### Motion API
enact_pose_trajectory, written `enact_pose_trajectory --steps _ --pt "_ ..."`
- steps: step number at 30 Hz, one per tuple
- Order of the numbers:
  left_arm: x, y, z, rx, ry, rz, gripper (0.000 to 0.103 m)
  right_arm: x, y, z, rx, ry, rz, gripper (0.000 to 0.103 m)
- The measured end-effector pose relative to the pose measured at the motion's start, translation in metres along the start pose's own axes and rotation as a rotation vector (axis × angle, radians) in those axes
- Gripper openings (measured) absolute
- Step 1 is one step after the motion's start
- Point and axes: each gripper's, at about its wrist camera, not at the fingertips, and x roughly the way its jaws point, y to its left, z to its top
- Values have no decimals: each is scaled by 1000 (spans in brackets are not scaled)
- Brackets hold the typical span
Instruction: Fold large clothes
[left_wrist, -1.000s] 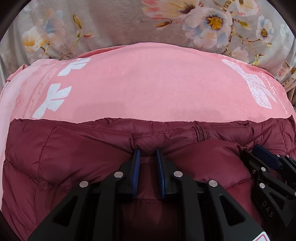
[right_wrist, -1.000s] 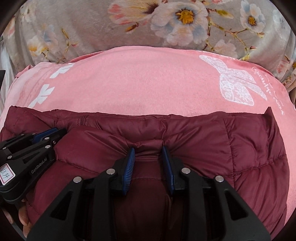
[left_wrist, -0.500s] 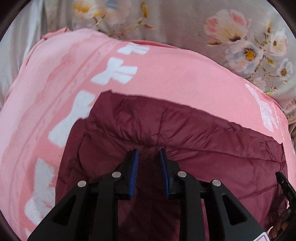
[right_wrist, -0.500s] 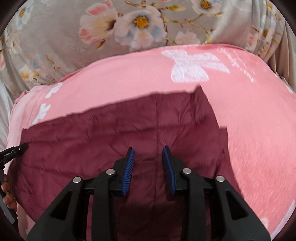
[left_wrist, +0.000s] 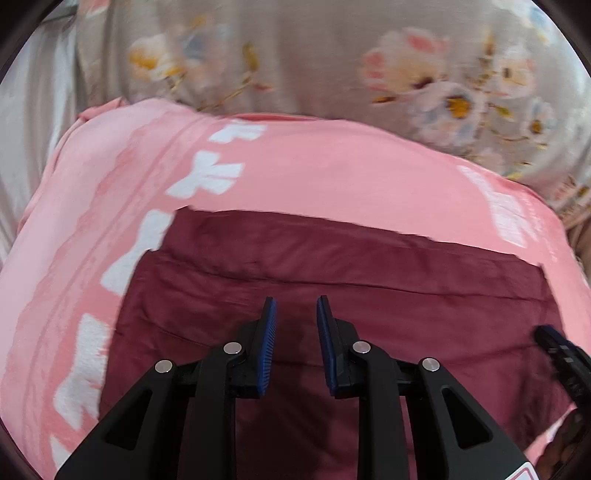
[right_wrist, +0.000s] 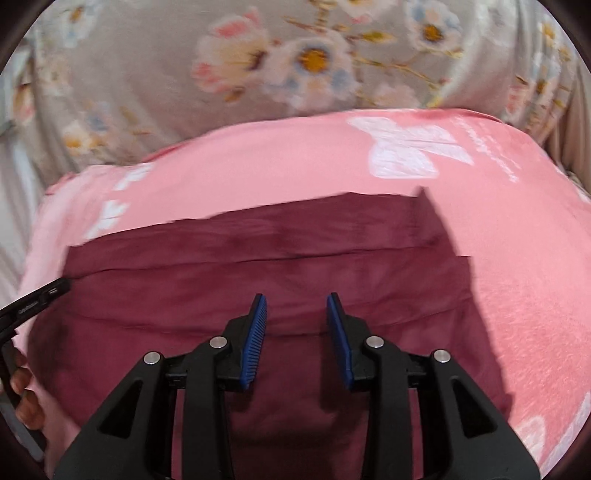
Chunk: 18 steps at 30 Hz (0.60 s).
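A maroon padded jacket (left_wrist: 369, 280) lies folded into a flat rectangle on a pink blanket (left_wrist: 332, 158); it also shows in the right wrist view (right_wrist: 258, 266). My left gripper (left_wrist: 294, 314) hovers over the jacket's near part, jaws apart with nothing between them. My right gripper (right_wrist: 296, 310) hovers over the jacket too, jaws apart and empty. The right gripper's tip shows at the right edge of the left wrist view (left_wrist: 561, 350). The left gripper's tip shows at the left edge of the right wrist view (right_wrist: 33, 302).
The pink blanket (right_wrist: 295, 162) has white bow prints (left_wrist: 207, 177) and a white butterfly print (right_wrist: 410, 151). Behind it lies grey floral bedding (left_wrist: 369, 55), also in the right wrist view (right_wrist: 221, 55). A hand (right_wrist: 26, 402) holds the left gripper.
Both grippers have let go of the jacket's edge and lifted back. The jacket now lies folded flat. The views have shifted and are motion-blurred.
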Motion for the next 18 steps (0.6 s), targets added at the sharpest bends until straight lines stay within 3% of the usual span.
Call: enact_pose_trajectory --steps 6,18 --pt "19 -48 -26 67 61 -62 22 13 42 -22 -109 26 15 33" --pt "39 -60 -45 121 36 13 22 30 46 -36 -139 40 -24 33"
